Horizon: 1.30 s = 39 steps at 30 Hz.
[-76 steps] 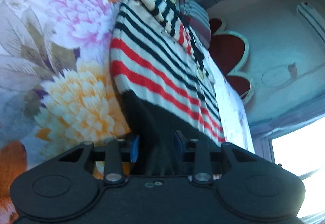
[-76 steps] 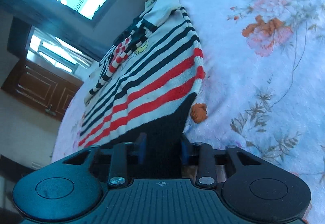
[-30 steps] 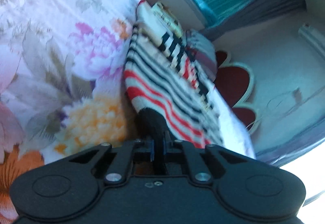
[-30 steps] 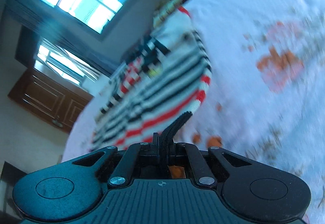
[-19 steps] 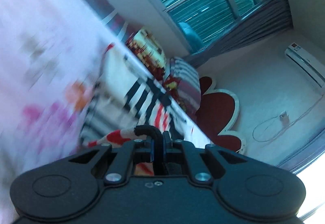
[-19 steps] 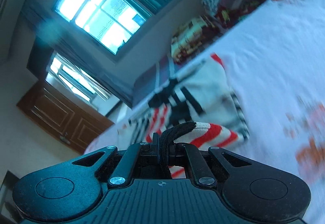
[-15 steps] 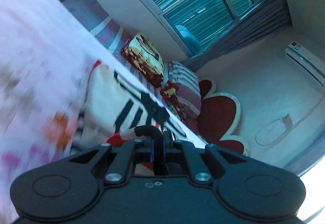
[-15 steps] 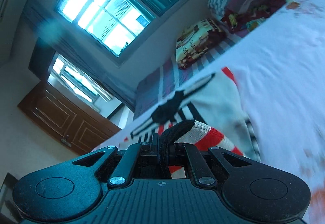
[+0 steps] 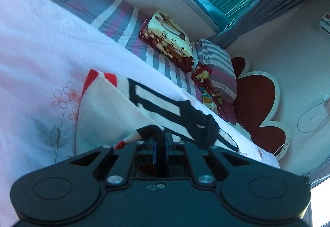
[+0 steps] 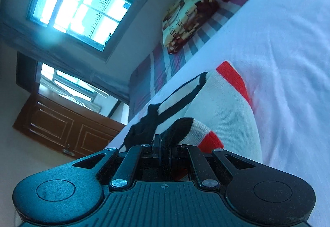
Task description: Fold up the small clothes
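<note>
Sweater (image 9: 107,115) lies lengthwise ahead, hem clamped in both hand-held grippers (image 9: 161,140) (image 10: 164,145).

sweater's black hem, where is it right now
Both grippers pinch the black hem: left gripper and right gripper, above the sweater on the floral bedsheet.

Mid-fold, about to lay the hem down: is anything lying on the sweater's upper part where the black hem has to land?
Nothing visible. Both the left gripper and the right gripper pinch the black hem over the striped sweater, whose cream upper part lies bare on the floral bedsheet.
</note>
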Tool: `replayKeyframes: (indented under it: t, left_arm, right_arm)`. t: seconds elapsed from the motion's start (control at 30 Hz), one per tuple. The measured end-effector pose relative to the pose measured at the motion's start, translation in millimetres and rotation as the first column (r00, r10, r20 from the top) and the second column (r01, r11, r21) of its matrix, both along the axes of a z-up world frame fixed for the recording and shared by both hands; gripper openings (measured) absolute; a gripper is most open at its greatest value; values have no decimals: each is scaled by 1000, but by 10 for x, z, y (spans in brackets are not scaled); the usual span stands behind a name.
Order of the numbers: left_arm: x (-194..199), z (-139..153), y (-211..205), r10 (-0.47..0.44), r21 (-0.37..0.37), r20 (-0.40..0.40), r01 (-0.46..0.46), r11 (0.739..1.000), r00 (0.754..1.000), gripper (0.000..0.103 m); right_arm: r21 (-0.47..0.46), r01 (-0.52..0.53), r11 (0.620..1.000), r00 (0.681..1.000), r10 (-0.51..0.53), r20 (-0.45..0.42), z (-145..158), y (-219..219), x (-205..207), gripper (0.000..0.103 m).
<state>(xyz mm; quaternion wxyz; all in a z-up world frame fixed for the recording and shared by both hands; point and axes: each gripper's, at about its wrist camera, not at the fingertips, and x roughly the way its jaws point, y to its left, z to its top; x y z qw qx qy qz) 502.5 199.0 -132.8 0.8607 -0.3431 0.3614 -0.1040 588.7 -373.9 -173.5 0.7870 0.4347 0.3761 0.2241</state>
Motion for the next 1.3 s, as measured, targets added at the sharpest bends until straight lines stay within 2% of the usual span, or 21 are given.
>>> replayKeyframes:
  t: [0.07,0.1,0.13,0.17,0.2,0.23,0.27,0.3,0.33,0.4,0.43,0.47,0.5,0.57,0.73,0.83,0.97,1.07,1.13,1.2,1.3]
  left_arm:
    - [60,-91,50,-11,-41,24,12,999,1000,12]
    - [71,-117,74,-8,-55,42,10,998,999,25]
    - [73,-123,95,3,-65,64,2,998,998,49]
    - [42,-93,110,28,-52,98,-23,998,995,68]
    - [30,-42,110,62,-23,132,-59,998,989,97]
    - [-18,12,114,80,3,175,-82,997,981,93]
    - [-22,37,119,60,14,191,-64,998,980,88]
    - [9,55,115,36,46,165,-44,998,986,76]
    - [39,73,89,5,100,143,-20,995,990,71]
    - [102,92,9,-62,207,112,38,978,992,65]
    - [133,90,-24,-89,240,96,64,969,991,58]
    - [155,87,-48,-108,263,81,83,961,991,56]
    - [180,83,-81,-125,290,65,101,952,990,54]
    - [214,60,-132,-147,338,31,128,932,989,51]
    - [318,25,-171,-200,383,-15,190,904,980,49]
    - [445,4,-231,-236,422,-39,230,877,971,44]
    - [433,-6,-301,-272,471,-46,261,843,961,43]
    - [410,-14,-348,-276,479,-45,263,837,960,43]
    - [403,-13,-354,-265,498,-43,250,830,963,35]
    - [374,-6,-359,-255,507,-27,234,830,966,29]
    - [292,9,-436,-262,551,3,217,806,965,23]
  right_arm:
    - [30,10,999,1000,-11,6,-79,-36,88,6]
    - [28,18,999,1000,-18,10,-90,-46,121,14]
    - [14,37,999,999,-37,22,-95,-60,152,26]
    - [4,58,998,997,-58,43,-75,-85,158,65]
    - [5,82,997,994,-82,71,-33,-105,146,84]
    - [17,88,996,990,-89,106,20,-131,106,84]
    - [11,80,997,988,-81,128,73,-163,98,84]
    - [-11,71,997,987,-69,147,146,-176,79,84]
    - [-57,58,997,984,-47,173,209,-166,58,83]
    - [-173,19,985,979,17,203,310,-70,13,64]
    - [-223,-5,975,977,52,207,330,-14,14,60]
    - [-264,-25,964,974,82,210,343,61,21,52]
    - [-314,-39,948,972,109,207,343,131,21,49]
    - [-401,-60,914,967,152,202,320,268,15,49]
    - [-569,-105,816,962,229,151,112,630,41,49]
    - [-643,-124,756,949,280,147,3,797,60,41]
    - [-685,-127,718,945,298,138,-79,900,82,30]
    - [-720,-116,684,936,317,150,-110,963,53,19]
    - [-740,-96,666,932,322,168,-133,1003,13,13]
    - [-743,-73,666,933,309,185,-143,1018,-10,4]
    - [-749,-40,661,931,297,212,-153,1049,-57,4]
